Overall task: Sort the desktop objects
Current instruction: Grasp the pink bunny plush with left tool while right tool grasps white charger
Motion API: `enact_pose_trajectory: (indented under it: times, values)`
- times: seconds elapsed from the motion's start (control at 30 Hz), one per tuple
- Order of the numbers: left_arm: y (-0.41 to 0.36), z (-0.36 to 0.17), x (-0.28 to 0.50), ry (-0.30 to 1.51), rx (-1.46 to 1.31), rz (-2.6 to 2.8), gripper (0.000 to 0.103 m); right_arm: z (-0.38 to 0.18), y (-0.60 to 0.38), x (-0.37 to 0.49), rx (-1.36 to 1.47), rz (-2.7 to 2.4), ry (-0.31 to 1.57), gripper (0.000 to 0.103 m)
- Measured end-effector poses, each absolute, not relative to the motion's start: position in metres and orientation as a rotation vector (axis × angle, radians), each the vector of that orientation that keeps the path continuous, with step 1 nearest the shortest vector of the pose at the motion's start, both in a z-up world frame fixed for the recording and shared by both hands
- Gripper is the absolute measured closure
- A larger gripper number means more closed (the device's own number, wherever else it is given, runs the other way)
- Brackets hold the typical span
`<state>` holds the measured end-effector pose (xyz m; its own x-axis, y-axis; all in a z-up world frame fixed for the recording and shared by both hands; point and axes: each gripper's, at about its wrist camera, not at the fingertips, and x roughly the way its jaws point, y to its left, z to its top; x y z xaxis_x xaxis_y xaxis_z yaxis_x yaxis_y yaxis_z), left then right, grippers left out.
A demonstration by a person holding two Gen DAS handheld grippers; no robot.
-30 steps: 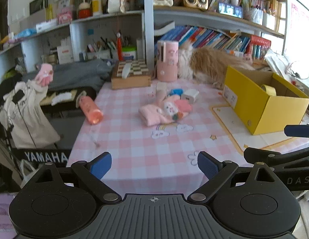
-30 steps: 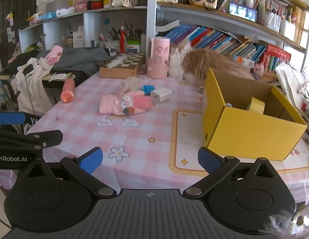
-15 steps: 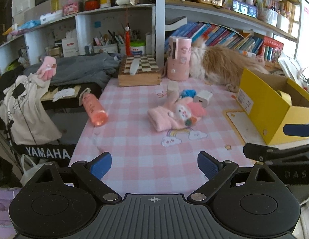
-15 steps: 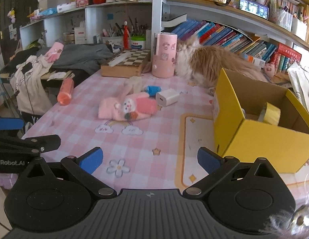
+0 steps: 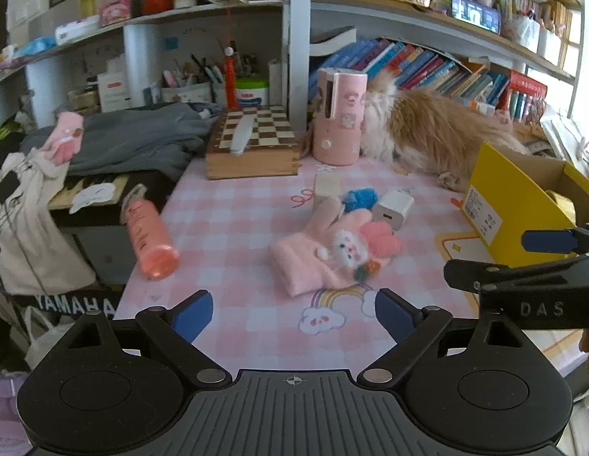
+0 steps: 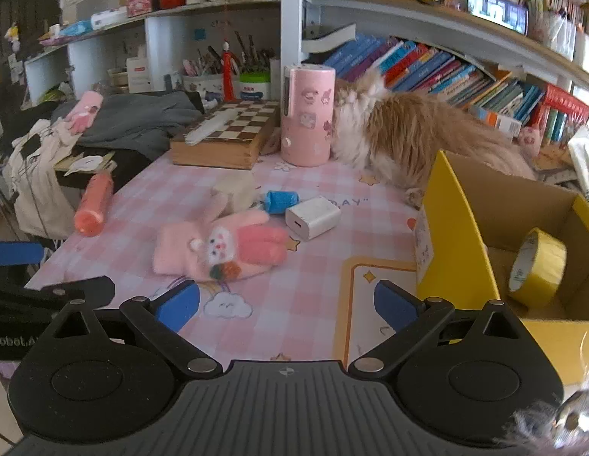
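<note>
A home study: crammed bookshelves (image 5: 427, 64), pink checked desk (image 5: 237, 220), a cat (image 6: 419, 133)

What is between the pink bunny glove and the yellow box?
Only bare checked tablecloth. The right wrist view shows nothing lying between the pink bunny glove and the yellow box; the white charger sits farther back.

Both wrist views angled down, near; shared pink glove (image 5: 334, 256), perhaps mid-table.
</note>
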<state>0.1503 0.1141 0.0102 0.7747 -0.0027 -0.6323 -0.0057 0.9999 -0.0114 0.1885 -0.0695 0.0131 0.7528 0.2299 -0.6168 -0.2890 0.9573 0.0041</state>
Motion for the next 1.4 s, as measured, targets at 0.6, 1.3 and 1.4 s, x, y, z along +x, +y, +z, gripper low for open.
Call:
enact_pose_trajectory:
  times: [0.6, 1.3, 1.4]
  values:
    - [0.111, -0.012, 0.239, 0.725, -0.004, 0.016, 0.015, 0.005, -0.062, 0.282, -0.037, 0.297, 0.682, 0.003]
    - [0.109, -0.046, 0.273, 0.871, -0.075, 0.03, 0.054, -0.052, -0.05, 0.376, -0.005, 0.192, 0.874, 0.01]
    - [0.111, -0.046, 0.27, 0.862, -0.091, 0.038, 0.063, -0.054, -0.052, 0.377, 0.006, 0.192, 0.871, 0.014]
